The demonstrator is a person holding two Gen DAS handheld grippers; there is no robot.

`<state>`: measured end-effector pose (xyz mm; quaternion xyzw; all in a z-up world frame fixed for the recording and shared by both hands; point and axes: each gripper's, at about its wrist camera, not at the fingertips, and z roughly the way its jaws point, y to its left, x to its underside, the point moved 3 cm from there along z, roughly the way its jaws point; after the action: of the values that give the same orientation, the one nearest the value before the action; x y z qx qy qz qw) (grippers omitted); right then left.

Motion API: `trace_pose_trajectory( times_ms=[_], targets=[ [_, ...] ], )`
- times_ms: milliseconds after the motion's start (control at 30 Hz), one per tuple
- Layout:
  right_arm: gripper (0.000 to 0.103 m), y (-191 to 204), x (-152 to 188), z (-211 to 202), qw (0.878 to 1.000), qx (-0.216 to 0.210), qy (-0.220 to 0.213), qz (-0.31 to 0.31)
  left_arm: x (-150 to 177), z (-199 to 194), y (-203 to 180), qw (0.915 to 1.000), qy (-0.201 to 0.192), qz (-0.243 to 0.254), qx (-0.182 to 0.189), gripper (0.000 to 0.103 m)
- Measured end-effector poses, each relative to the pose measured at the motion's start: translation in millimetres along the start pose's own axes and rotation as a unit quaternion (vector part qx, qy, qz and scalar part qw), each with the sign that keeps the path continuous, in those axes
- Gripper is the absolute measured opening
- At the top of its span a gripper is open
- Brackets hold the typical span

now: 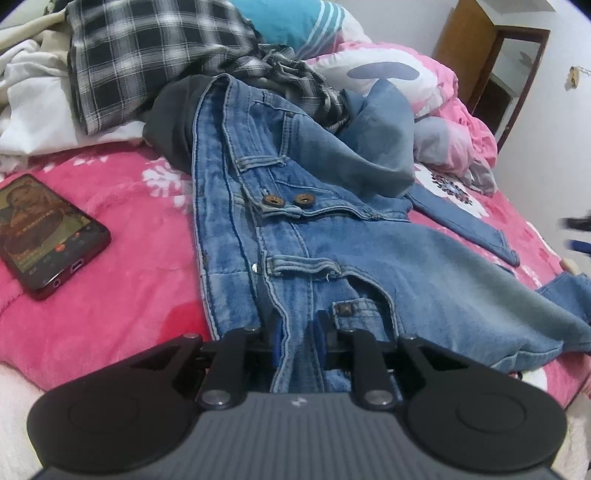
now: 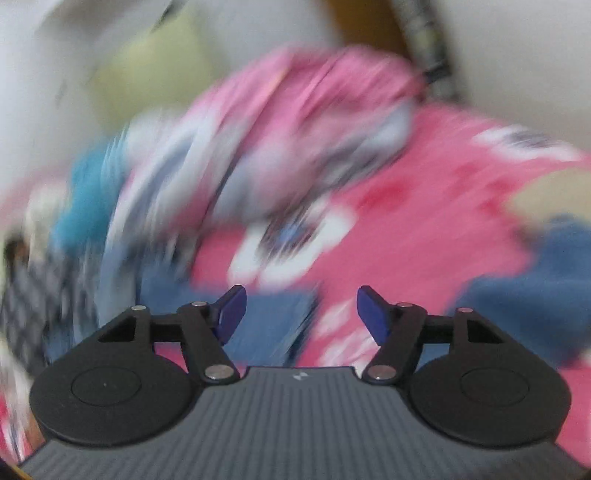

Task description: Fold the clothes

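Note:
A pair of blue jeans (image 1: pixel 314 229) lies crumpled on the pink bed, waistband and two brown buttons facing up, one leg folded back over the top. At the near edge, my left gripper (image 1: pixel 298 339) is shut on a bunched fold of the denim, which fills the narrow gap between its blue pads (image 1: pixel 277 343). The right wrist view is heavily blurred. In it my right gripper (image 2: pixel 298 310) stands open over the pink blanket (image 2: pixel 424 229) with nothing between its fingers; a blurred patch of blue cloth (image 2: pixel 266 321) lies just beyond its left finger.
A phone (image 1: pixel 48 236) with a lit screen lies on the pink blanket (image 1: pixel 110 314) to the left of the jeans. Behind them are a black-and-white plaid shirt (image 1: pixel 147 55), a white garment (image 1: pixel 29 92), a teal pillow (image 1: pixel 291 22) and a bunched pink quilt (image 1: pixel 443 96). A wooden door (image 1: pixel 472 44) stands far right.

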<state>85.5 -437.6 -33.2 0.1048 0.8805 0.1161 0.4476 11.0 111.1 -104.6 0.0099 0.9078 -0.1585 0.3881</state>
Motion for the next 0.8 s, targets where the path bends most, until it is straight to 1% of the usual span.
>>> trace_pose_trajectory(
  times_ms=[33,67,100,167,200,267,300,333,367,400,433,467,533,633,733,800],
  targets=[
    [0.068,20,7,27,0.999,-0.001,0.029,-0.043,0,0,0,1.0000,0.000,0.002,-0.001,0.020],
    [0.068,41,14,50,0.995,0.000,0.050,-0.091,0,0,-1,1.0000,0.000,0.002,-0.002,0.020],
    [0.068,62,20,73,0.987,0.001,0.071,-0.141,0,0,-1,1.0000,0.000,0.003,-0.002,0.021],
    [0.068,99,32,104,0.972,0.003,0.079,-0.223,0,1,-3,1.0000,0.001,0.007,0.002,0.028],
    [0.068,111,35,119,0.966,0.004,0.082,-0.246,-1,1,-4,1.0000,0.002,0.008,0.004,0.030],
    [0.066,123,35,147,0.960,-0.003,0.106,-0.260,-1,3,-5,0.9999,0.003,0.013,0.001,0.032],
    [0.065,122,34,160,0.958,-0.002,0.120,-0.259,-2,4,-5,0.9999,0.003,0.015,0.001,0.033],
    [0.063,119,31,162,0.961,0.000,0.117,-0.251,-2,5,-5,0.9999,0.002,0.014,0.003,0.034],
    [0.059,116,29,162,0.964,0.002,0.110,-0.242,-3,5,-4,0.9999,0.001,0.012,0.005,0.034],
    [0.041,113,26,162,0.967,0.004,0.103,-0.233,-3,6,-3,0.9999,-0.001,0.009,0.008,0.034],
    [0.018,110,24,162,0.970,0.005,0.096,-0.223,-4,6,-2,0.9999,-0.003,0.007,0.010,0.034],
    [0.009,107,21,162,0.973,0.007,0.089,-0.214,-4,7,-1,0.9999,-0.006,0.005,0.011,0.034],
    [0.005,103,13,157,0.976,0.032,0.058,-0.208,-5,8,0,0.9998,-0.011,0.002,0.015,0.029],
    [0.004,98,-3,144,0.976,0.070,0.005,-0.207,-7,9,0,0.9998,-0.012,0.003,0.018,0.027],
    [0.004,84,-34,112,0.978,0.100,-0.060,-0.171,-7,8,4,0.9996,-0.013,-0.006,0.024,0.023],
    [0.004,67,-55,75,0.976,0.119,-0.106,-0.149,-7,8,6,0.9994,-0.014,-0.013,0.028,0.022]
  ],
)
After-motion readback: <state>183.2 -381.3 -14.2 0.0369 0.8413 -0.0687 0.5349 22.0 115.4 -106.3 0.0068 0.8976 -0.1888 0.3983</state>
